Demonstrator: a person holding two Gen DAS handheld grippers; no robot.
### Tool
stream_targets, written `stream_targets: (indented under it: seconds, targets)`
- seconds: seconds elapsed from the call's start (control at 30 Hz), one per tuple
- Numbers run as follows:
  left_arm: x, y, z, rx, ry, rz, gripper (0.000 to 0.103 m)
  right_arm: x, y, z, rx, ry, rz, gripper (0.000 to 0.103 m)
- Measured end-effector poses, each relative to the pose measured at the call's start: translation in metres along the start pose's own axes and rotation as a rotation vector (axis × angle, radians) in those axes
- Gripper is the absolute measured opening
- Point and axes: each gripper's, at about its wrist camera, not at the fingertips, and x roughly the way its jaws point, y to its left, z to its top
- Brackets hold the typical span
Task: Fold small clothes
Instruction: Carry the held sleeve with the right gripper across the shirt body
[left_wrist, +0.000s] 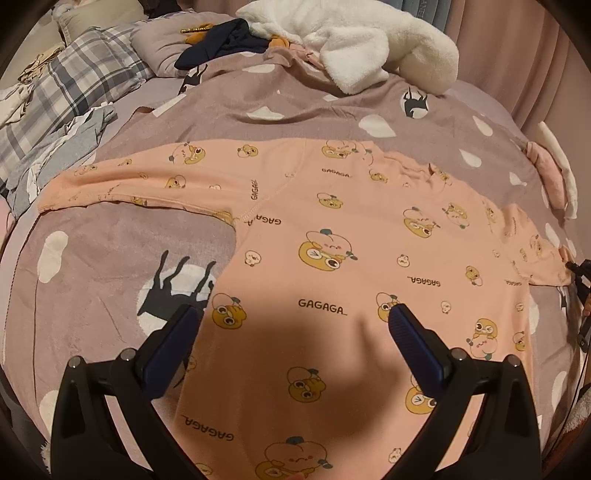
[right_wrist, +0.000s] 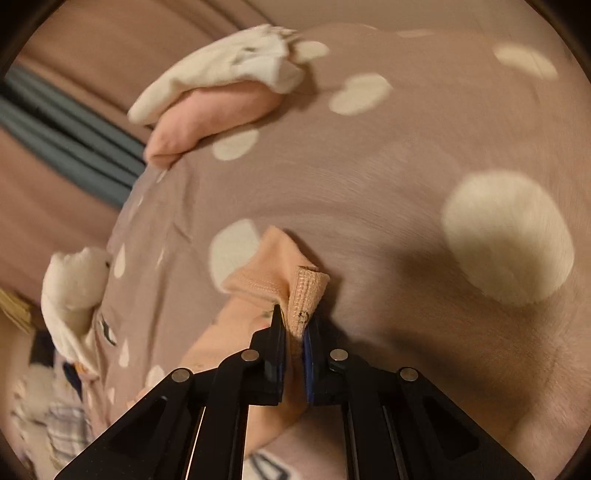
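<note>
Underneath, a spotted mauve blanket (left_wrist: 110, 236); left gripper (left_wrist: 293, 317) gapes, right gripper (right_wrist: 293, 332) pinches the pink shirt (right_wrist: 258, 288).

Dim warm light, fisheye edges, motion blur

Pink printed shirt (left_wrist: 351, 229) — soft matt knit cloth, ribbed cuff (right_wrist: 308, 295); bedspread (left_wrist: 110, 240) — brushed matt fabric; white fleece garment (left_wrist: 369, 40) — fluffy.

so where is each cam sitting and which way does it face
Left wrist: rides the left claw, open above the pink shirt laid out on the blanket; both its fingers show.
Right wrist: rides the right claw, shut on the shirt's cuff, low over the blanket; both its fingers show.
Shared: shirt and blanket.
</note>
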Motion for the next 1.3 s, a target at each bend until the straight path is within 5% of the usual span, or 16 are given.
stream_targets:
  seconds: [0.43, 0.73, 0.93, 1.03, 1.3]
  targets:
    - [-0.039, 0.03, 0.003, -0.063, -0.03, -0.012, 0.103, -0.044, 0.1, -0.016, -0.134, -0.021, 0.127, 0.007]
    - [-0.051, 0.065, -0.009, -0.018, -0.074, 0.102, 0.103, -0.03, 0.186, -0.078, -0.201, 0.073, 0.194, 0.007]
    - [-0.031, 0.095, -0.014, -0.075, -0.074, 0.061, 0.103, -0.02, 0.223, -0.116, -0.204, 0.112, 0.263, 0.007]
    - [-0.022, 0.106, -0.016, -0.091, -0.02, 0.028, 0.103, -0.017, 0.244, -0.13, -0.248, 0.13, 0.23, 0.007]
    - [-0.025, 0.136, -0.016, -0.181, -0.029, 0.073, 0.103, -0.004, 0.292, -0.176, -0.337, 0.181, 0.205, 0.007]
